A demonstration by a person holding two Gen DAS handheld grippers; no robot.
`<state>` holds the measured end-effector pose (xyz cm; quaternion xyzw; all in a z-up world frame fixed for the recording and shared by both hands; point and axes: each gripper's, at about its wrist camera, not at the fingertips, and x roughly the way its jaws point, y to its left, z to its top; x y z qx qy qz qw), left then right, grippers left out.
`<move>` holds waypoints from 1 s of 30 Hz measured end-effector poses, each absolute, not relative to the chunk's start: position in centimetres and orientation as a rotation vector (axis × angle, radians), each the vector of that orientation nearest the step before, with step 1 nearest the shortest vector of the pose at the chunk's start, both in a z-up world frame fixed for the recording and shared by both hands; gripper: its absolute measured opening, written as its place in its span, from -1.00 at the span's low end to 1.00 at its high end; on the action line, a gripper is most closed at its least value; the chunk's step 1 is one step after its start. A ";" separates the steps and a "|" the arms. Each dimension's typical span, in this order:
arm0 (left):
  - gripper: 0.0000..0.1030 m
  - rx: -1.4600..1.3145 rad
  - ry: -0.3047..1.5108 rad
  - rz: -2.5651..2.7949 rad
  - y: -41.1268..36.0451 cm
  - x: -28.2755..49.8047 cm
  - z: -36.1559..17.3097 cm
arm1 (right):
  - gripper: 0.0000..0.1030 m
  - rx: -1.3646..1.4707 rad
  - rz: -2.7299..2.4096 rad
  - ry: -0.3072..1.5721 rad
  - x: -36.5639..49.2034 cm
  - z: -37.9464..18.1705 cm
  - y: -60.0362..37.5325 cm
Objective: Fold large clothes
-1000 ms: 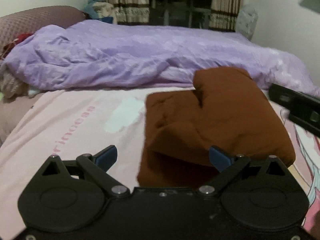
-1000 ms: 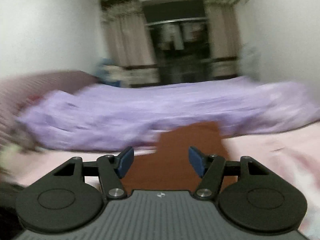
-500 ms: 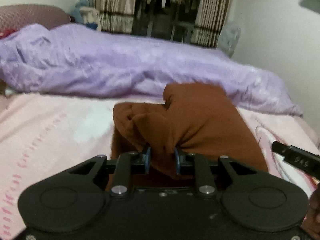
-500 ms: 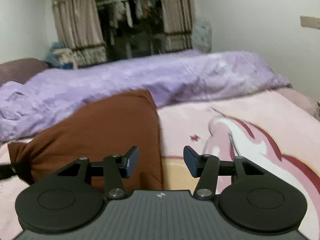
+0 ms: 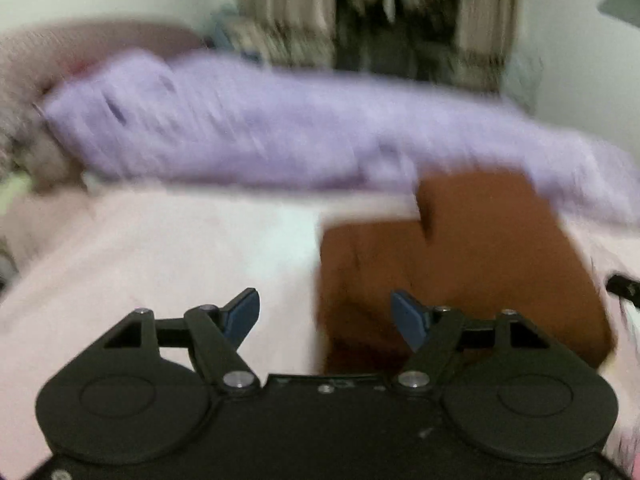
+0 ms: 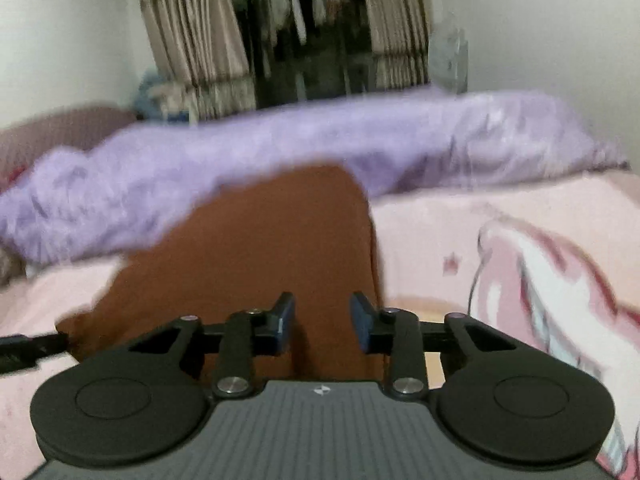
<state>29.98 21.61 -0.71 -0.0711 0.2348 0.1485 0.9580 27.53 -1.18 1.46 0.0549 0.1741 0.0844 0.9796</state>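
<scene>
Soft pink bedsheet (image 5: 168, 248), smooth and printed with a faded cartoon figure, spread flat across the bed. Behind it, along the far side, a long rumpled ridge of lilac duvet (image 5: 248, 128), glossy and creased. Beyond the duvet, beige striped curtains (image 6: 192, 40) framing a dark opening with hanging clothes, blurred.

To the left of the brown garment (image 5: 472, 264), seen from the left wrist camera: left gripper (image 5: 323, 320), matte black with blue pads, jaws spread wide after just opening, left pad over bare sheet, right pad in front of the cloth's near left edge, not pressing on it.

Resting on the pink sheet, just in front of the duvet: the brown garment itself, a thick rust-coloured knit-like fabric folded into a chunky, roughly rectangular bundle with one notch along its far edge.

At the garment's near right edge, seen from the right wrist camera: right gripper (image 6: 323, 326), black with a ribbed grey body, jaws narrowed after just closing, brown cloth (image 6: 256, 248) lying between the blue pads; contact with the pads cannot be told.
</scene>
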 end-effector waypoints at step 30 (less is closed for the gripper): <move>0.61 -0.165 0.628 0.243 22.2 47.7 -8.0 | -0.28 0.044 0.186 0.375 42.6 -3.5 4.9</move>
